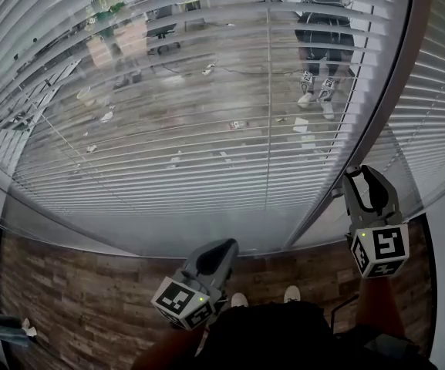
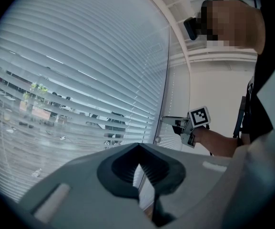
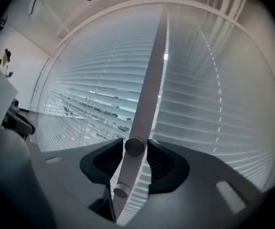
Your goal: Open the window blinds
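The blinds [image 1: 168, 129] are hung down over the window ahead. A knob [image 3: 134, 146] on the post [image 3: 152, 75] is flanked closely by the parted jaws of the right gripper [image 1: 359, 174]. The left gripper [image 1: 224, 247] is held closed and empty, short of the glass.

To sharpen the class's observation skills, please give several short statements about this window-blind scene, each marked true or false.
1. A round knob sits between the jaws of the right gripper. True.
2. The left gripper is clamped on a slat. False: its jaws are together on nothing, held back from the blinds.
3. Things beyond the glass show through the blinds. True.
4. The floor is blue carpet. False: it is brown, wood-look planking.
5. The right gripper is at the upright post between two blinds. True.
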A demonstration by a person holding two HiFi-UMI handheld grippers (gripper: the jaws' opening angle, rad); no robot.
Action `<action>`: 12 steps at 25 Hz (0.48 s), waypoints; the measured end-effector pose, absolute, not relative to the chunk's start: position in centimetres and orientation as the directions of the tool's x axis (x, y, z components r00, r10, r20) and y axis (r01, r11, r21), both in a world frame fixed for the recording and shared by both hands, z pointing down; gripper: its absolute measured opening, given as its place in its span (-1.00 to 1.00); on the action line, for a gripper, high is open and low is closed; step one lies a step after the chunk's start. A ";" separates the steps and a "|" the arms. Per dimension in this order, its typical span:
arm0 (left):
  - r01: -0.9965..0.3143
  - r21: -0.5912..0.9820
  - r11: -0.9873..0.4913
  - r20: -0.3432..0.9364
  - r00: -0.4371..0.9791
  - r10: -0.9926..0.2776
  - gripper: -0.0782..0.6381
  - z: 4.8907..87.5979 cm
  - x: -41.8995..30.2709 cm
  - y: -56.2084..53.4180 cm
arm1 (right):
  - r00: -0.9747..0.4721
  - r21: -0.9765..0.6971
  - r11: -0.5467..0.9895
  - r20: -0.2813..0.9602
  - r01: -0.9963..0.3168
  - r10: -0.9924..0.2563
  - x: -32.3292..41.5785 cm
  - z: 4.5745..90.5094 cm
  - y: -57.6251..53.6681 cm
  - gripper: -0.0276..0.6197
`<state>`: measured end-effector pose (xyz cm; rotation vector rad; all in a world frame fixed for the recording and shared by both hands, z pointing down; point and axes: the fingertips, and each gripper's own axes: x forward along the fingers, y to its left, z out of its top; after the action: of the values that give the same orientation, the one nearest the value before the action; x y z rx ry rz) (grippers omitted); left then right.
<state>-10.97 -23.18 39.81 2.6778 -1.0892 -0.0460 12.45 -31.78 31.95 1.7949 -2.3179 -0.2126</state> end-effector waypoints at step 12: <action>-0.686 0.241 -0.686 0.064 0.717 -0.695 -0.78 39.9 -11.2 -23.2 | -0.335 -0.171 0.322 0.056 -0.931 -0.941 12.7 32.7 -32.0 -0.43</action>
<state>-11.18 -23.22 39.89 2.6757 -1.0961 -0.0479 12.73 -31.98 32.72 1.8410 -2.5967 0.2752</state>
